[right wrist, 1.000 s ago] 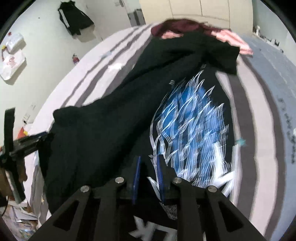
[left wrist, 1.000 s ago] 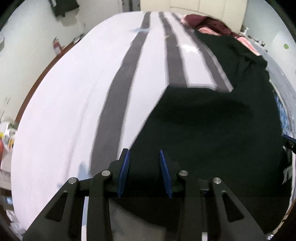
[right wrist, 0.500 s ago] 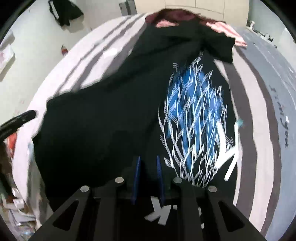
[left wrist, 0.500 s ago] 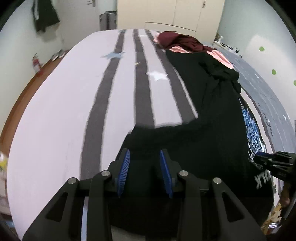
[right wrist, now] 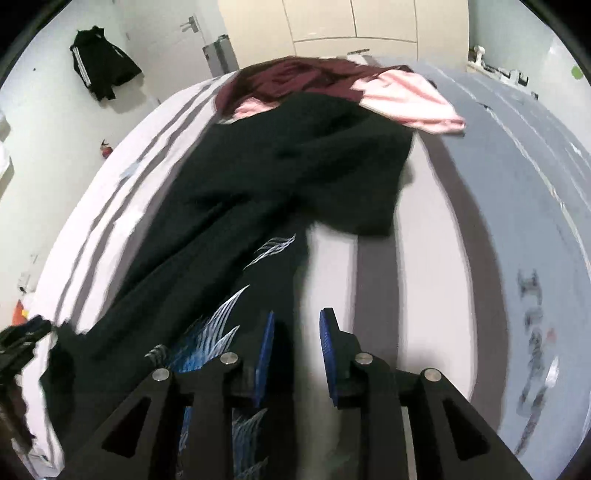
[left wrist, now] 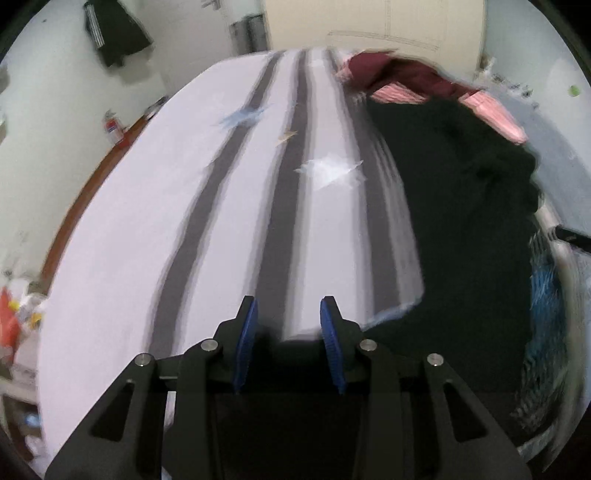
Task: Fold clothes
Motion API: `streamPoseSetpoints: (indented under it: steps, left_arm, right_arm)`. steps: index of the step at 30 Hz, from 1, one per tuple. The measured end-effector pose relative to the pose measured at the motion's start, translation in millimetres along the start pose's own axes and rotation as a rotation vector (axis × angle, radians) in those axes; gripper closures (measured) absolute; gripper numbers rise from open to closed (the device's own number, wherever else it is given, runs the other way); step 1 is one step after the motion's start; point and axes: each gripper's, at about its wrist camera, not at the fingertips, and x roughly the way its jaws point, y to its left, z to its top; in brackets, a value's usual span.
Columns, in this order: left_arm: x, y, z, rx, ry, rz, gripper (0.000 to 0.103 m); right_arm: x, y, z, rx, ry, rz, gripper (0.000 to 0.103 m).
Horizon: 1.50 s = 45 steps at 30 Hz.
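Observation:
A black T-shirt with a blue and white print (right wrist: 258, 206) lies lengthwise on the striped bed (right wrist: 424, 258); it also shows at the right of the left wrist view (left wrist: 461, 240). My left gripper (left wrist: 288, 314) is open and empty over the white and grey stripes, left of the shirt's edge. My right gripper (right wrist: 297, 325) is open and empty, at the shirt's right edge, with bare sheet between its fingers. The shirt's print (right wrist: 207, 332) lies just left of it. Both views are blurred.
A maroon garment (right wrist: 295, 79) and a pink one (right wrist: 406, 99) lie heaped at the far end of the bed. A black jacket (right wrist: 99, 62) hangs on the left wall. Wardrobe doors (right wrist: 354, 22) stand behind. Clutter sits on the floor at the left (left wrist: 18, 310).
Both grippers have let go of the black shirt and opened wider. The left one swung left over bare sheet; the right one moved right to the shirt's edge. The shirt lies narrower.

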Motion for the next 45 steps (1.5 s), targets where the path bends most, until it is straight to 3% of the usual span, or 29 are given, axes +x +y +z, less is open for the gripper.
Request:
streamPoseSetpoints:
  steps: [4,9,13,18,27,28,29,30,32,39,45]
  left_arm:
    - [21,-91,51,0.093,-0.064,-0.133,0.064]
    - [44,-208,92,0.28,-0.14,-0.292,0.064]
    - [57,-261,96,0.315,-0.125,-0.369,0.063]
    - [83,-304,89,0.342,-0.085,-0.365,0.062]
    - [117,-336,86,0.394,-0.029,-0.322,0.06]
    - [121,-335,87,0.388,-0.015,-0.319,0.066]
    - [122,-332,88,0.373,-0.014,-0.314,0.085]
    - [122,-329,91,0.36,-0.02,-0.305,0.092]
    - [114,-323,97,0.342,-0.024,-0.329,0.097]
    - [68,-277,153,0.21,-0.133,-0.426,0.098]
    - [67,-201,219,0.096,-0.176,-0.42,0.098]
  right_arm:
    - [14,-46,31,0.004,-0.03,-0.021,0.079]
    - [21,-89,36,0.033,-0.044,-0.044,0.079]
    - [20,-114,32,0.039,-0.051,-0.07,0.067]
    - [8,-145,24,0.077,-0.073,-0.095,0.066]
    - [-1,-176,13,0.143,-0.081,-0.12,0.066]
    - [-1,-177,12,0.147,-0.077,-0.121,0.066]
    - [0,-177,11,0.151,-0.073,-0.121,0.066]
    - [0,-177,12,0.149,-0.071,-0.122,0.066]
    - [-1,-173,13,0.141,-0.072,-0.12,0.066]
    - [-4,-136,27,0.126,-0.092,-0.063,0.066]
    - [7,-80,51,0.105,-0.098,0.025,0.066]
